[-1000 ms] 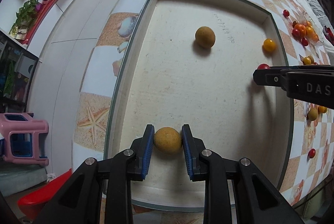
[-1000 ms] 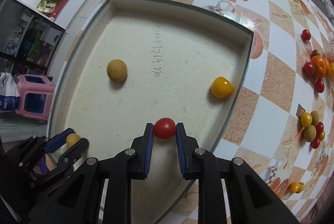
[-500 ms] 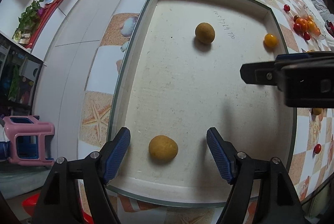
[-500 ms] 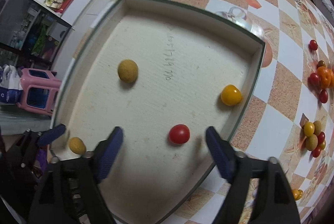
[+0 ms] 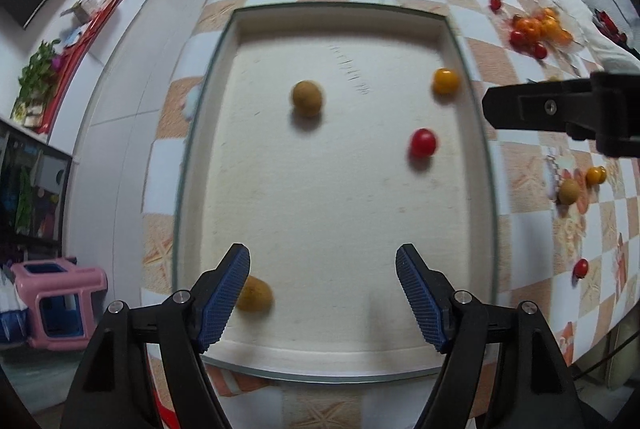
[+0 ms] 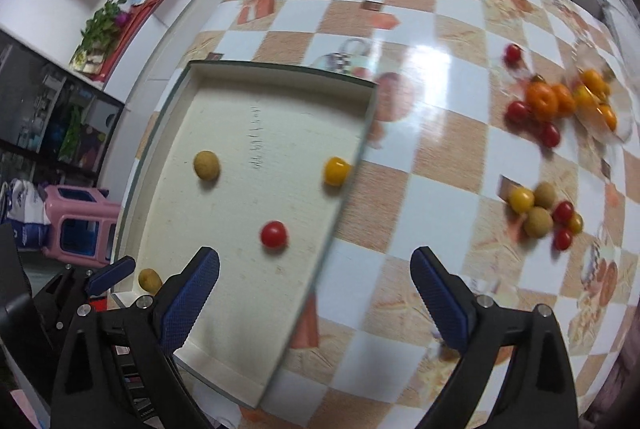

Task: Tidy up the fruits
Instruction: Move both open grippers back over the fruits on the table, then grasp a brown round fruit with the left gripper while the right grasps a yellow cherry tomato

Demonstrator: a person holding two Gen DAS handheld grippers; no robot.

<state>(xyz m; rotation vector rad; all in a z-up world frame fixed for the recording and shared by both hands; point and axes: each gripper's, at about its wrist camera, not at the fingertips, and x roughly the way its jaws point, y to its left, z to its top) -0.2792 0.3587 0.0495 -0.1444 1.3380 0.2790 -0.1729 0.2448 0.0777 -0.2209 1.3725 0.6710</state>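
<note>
Both grippers had let go: the left gripper [image 5: 323,291] stood open beside a tan round fruit [image 5: 254,293], and the right gripper's [image 6: 315,295] jaws, just opening, left a glossy red tomato [image 6: 274,234] in the white tray [image 6: 280,71].

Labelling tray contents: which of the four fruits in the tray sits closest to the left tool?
The brown fruit at the tray's near-left corner, partly behind the left tool's left finger. The other brown one, the red one and the yellow one lie farther up.
</note>
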